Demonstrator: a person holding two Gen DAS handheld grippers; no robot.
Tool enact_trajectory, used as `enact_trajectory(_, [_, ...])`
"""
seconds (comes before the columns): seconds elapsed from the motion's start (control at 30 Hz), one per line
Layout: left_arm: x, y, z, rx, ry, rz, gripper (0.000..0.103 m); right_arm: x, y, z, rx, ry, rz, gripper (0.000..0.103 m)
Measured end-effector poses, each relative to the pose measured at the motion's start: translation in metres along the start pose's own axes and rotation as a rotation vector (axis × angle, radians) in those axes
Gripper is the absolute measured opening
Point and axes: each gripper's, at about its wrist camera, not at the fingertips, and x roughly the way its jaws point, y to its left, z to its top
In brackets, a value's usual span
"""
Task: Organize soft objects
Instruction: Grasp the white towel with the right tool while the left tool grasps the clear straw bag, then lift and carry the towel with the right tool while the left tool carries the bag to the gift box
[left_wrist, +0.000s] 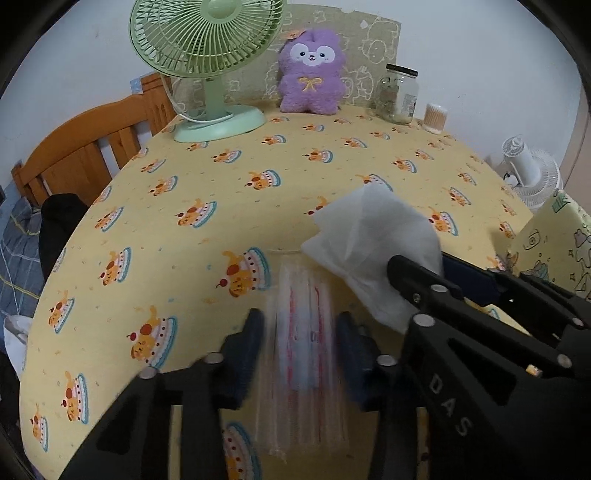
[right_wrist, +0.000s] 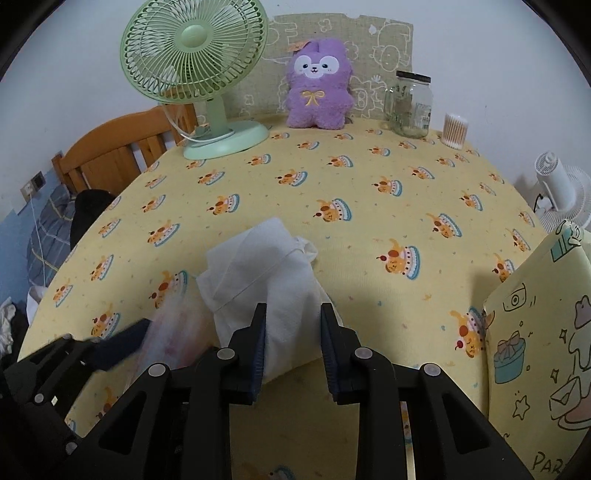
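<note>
Cake-print table (right_wrist: 369, 258): fan (right_wrist: 195, 55), plush (right_wrist: 319, 88), jar (right_wrist: 408, 105).
</note>
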Motion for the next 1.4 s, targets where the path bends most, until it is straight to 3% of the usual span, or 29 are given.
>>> enact_trajectory(0.1, [-0.002, -0.001, -0.001, -0.002, -0.001, -0.011, 0.025, -0.001, -0.001, -0.001, 0.005, 0.001, 0.002, 0.029])
enact_trajectory(0.2, [-0.005, -0.002, -0.004, -0.009, -0.004, -0.017, 0.021, -0.004, -0.001, -0.003, 0.008, 0.004, 0.004, 0.029])
enact_trajectory(0.53, [-0.027, -0.011, -0.014, 0.004, -0.034, -0.029, 0.020, -0.028, -0.001, -0.015, 0.010, -0.009, 0.001, 0.029])
enact_trajectory(1.4, [-0.114, -0.029, -0.011, 0.018, -0.211, -0.017, 0.020, -0.120, -0.002, -0.008, 0.002, -0.174, -0.007, 0.029])
